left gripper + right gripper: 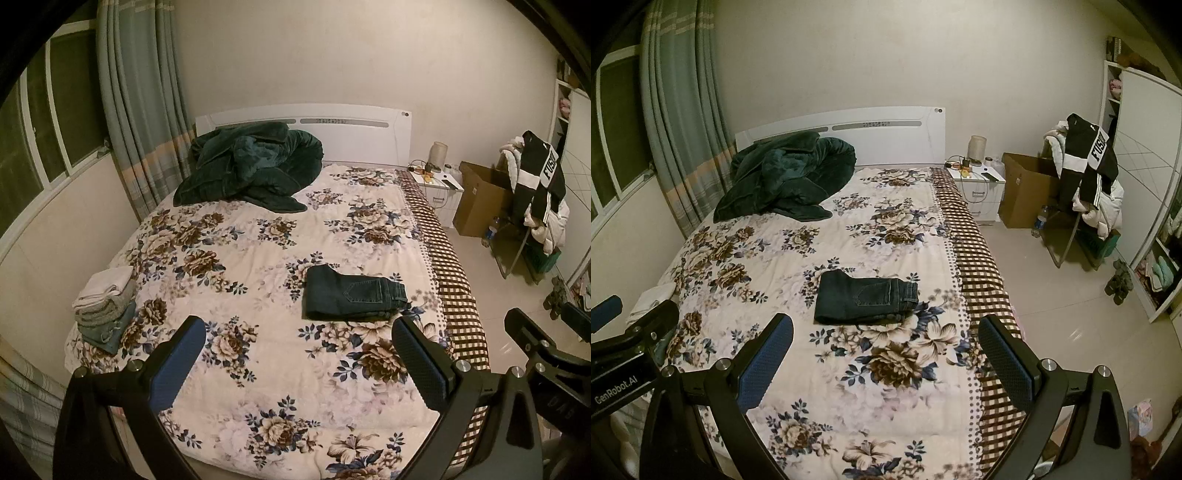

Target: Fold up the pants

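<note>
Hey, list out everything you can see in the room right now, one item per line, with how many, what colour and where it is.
jeans: one pair, dark blue, folded flat on the bed near its right edge
blanket: one, dark green, heaped by the headboard
stack of folded clothes: one stack, white, grey and blue, left edge of the bed
bedspread: one, cream with brown and blue flowers, covering the bed
headboard: one, white, against the back wall
nightstand: one, white, right of the bed
cardboard box: one, brown, open, beside the nightstand
curtain: one, grey-green, left by the window
left gripper: one, black with blue pads, open above the bed
right gripper: one, same colours, open above the bed
</note>
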The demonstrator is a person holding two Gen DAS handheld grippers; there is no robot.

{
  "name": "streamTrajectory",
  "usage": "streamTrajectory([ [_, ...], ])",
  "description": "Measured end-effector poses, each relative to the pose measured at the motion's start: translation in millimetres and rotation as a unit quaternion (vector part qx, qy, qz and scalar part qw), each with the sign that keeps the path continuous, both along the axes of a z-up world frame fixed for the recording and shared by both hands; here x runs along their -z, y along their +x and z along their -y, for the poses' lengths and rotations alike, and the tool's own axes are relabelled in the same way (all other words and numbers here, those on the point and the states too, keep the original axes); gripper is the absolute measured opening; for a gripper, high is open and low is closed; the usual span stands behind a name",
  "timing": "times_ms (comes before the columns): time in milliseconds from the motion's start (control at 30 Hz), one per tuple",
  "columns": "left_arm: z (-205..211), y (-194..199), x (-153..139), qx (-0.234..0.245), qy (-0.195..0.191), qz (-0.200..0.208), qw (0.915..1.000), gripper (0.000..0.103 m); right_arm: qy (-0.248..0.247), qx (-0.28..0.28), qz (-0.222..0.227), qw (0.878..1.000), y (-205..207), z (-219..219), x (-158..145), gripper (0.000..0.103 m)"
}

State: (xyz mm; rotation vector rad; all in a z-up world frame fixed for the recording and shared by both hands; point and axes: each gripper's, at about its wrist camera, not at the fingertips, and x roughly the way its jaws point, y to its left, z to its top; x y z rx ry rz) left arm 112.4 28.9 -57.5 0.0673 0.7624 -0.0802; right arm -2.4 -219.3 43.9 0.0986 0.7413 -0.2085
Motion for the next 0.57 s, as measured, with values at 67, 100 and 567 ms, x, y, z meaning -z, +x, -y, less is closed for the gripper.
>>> streamTrajectory([
  [67, 0.2, -0.5, -0.2, -0.001, 0.001, 0.001, 1.0000, 0.103, 0.000, 0.000, 0.000, 1.000, -0.2, -0.2, 0.2, 0.102],
  [100, 0.3, -0.7, -0.2, 0.000, 0.001, 0.001, 1.0000, 0.103, 0.000, 0.000, 0.000, 1.000, 0.2, -0.1, -0.2, 0.102],
  [567, 1.9, 2.7, -6.7, -0.004, 0.001, 0.005, 1.0000, 0.103, 0.000, 0.000, 0.001, 1.000, -0.5, -0.6, 1.0, 0.102],
])
